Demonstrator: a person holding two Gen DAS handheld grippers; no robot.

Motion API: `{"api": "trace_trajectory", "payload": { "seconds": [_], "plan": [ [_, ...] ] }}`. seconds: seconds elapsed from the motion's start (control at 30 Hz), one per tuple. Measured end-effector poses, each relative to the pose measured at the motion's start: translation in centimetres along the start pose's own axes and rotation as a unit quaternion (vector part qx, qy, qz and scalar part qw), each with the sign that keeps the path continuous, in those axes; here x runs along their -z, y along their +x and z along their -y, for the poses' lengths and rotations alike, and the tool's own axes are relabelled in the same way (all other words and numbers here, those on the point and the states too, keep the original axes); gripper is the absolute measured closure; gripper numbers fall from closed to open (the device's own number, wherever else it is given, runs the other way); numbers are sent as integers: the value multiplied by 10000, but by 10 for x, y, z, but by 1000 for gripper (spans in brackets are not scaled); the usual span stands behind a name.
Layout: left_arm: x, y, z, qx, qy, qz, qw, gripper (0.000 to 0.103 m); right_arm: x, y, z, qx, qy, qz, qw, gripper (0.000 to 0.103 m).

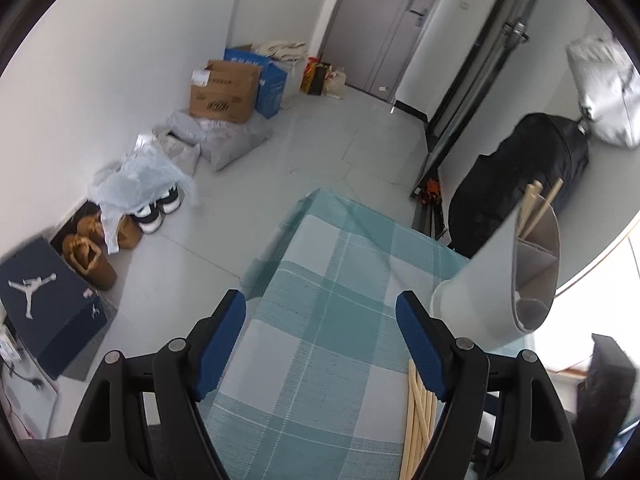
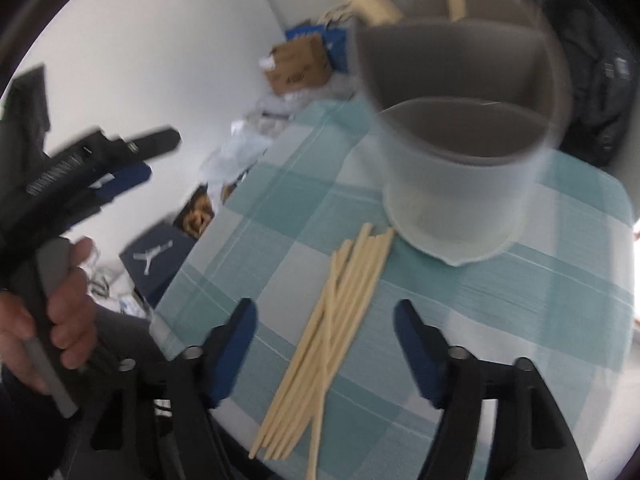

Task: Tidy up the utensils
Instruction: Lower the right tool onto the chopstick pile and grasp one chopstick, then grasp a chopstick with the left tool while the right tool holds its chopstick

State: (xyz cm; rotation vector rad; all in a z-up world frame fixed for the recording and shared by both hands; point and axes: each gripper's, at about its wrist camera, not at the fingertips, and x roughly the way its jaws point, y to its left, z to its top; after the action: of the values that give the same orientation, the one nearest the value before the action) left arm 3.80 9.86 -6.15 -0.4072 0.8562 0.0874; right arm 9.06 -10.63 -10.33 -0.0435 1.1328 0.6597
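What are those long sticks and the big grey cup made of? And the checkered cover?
The chopsticks look like pale bamboo or wood: cream-coloured, matte, thin and straight. The utensil holder seems to be plastic: smooth grey walls with moulded dividers inside and a frosted lower part. The tablecloth looks like woven fabric, since fine threads show in its teal and white checks and it drapes over the table edge.

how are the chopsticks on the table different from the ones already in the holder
The chopsticks on the table lie flat in a loose, fanned bunch on the checked cloth, beside the holder. The chopsticks in the holder stand on end, leaning in a back compartment, and only a few show. Both sets are plain pale sticks.
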Motion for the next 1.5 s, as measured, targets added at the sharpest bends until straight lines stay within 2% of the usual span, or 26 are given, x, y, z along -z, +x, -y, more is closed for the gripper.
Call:
{"api": "trace_trajectory", "payload": {
  "seconds": [0.03,0.07,0.13,0.2,0.3,0.37,0.5,0.57,0.63,0.83,1.03,1.13,1.23,1.43,1.5],
  "plan": [
    [0,2,-3,-16,-82,-61,9999,29,-4,8,-3,-24,-44,-137,9999,36],
    [0,5,-5,-125,-134,-156,9997,29,-8,14,-7,-28,-83,-237,9997,40],
    [-1,9,-11,-111,-222,-244,9994,29,-15,25,-13,42,-217,-445,9988,46],
    [-3,10,-18,-71,-357,-354,9987,29,-21,34,-20,219,-399,-613,9971,47],
    [-5,12,-27,-25,-519,-467,9976,29,-27,43,-24,468,-452,-733,9952,55],
    [-7,14,-33,2,-651,-538,9964,29,-28,49,-24,686,-477,-848,9929,67],
    [-7,16,-37,1,-725,-612,9955,29,-27,52,-22,1005,-539,-881,9896,74],
    [-7,17,-38,-2,-733,-633,9953,29,-29,53,-21,1149,-514,-876,9882,92],
    [-8,17,-39,23,-747,-650,9951,29,-28,51,-16,1119,-406,-837,9894,98],
    [-7,18,-37,-15,-648,-670,9956,29,-28,29,0,928,39,-414,9948,99],
    [-1,27,-26,-66,-416,-885,9952,29,-26,-21,2,487,278,324,9979,99],
    [6,33,-18,-103,-288,-1083,9936,29,-21,-48,6,378,385,770,9956,99],
    [15,36,-2,-95,92,-1200,9927,29,-12,-67,13,279,562,1110,9918,99],
    [33,48,26,123,640,-1671,9838,29,7,-92,33,-59,936,1426,9853,99],
    [40,53,36,17,843,-1790,9802,29,15,-102,43,-180,1070,1544,9820,99]
  ]
}}
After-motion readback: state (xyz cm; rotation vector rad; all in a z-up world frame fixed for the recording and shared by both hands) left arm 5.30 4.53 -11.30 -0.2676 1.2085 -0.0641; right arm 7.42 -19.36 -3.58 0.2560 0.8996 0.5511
